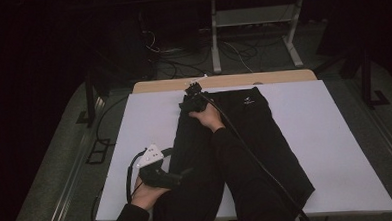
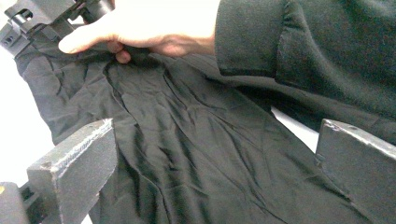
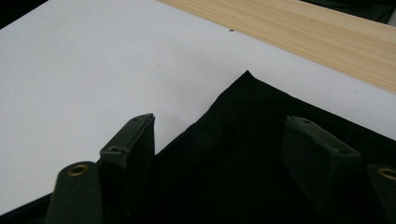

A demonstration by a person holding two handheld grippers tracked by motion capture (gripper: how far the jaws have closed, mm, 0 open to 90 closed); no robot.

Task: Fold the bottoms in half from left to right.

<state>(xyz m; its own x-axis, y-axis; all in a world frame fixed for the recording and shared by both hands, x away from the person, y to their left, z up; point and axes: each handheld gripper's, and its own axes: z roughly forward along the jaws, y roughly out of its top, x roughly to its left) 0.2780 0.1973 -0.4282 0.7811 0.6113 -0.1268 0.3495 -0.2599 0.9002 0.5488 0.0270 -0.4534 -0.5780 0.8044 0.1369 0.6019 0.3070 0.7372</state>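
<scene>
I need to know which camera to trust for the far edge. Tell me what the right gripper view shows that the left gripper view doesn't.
Right gripper view alone: the light wooden strip along the table's far edge, and a pointed corner of the black fabric garment. Left gripper view alone: the person's bare hand and dark sleeve over wrinkled cloth. Both: the garment lying on the white table cover, framed by each tool's own open jaws.

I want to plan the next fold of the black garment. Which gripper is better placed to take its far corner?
The right gripper: it is at the far edge of the black garment, fingers apart, with the corner cloth between them. The left gripper lies open at the near left edge.
</scene>
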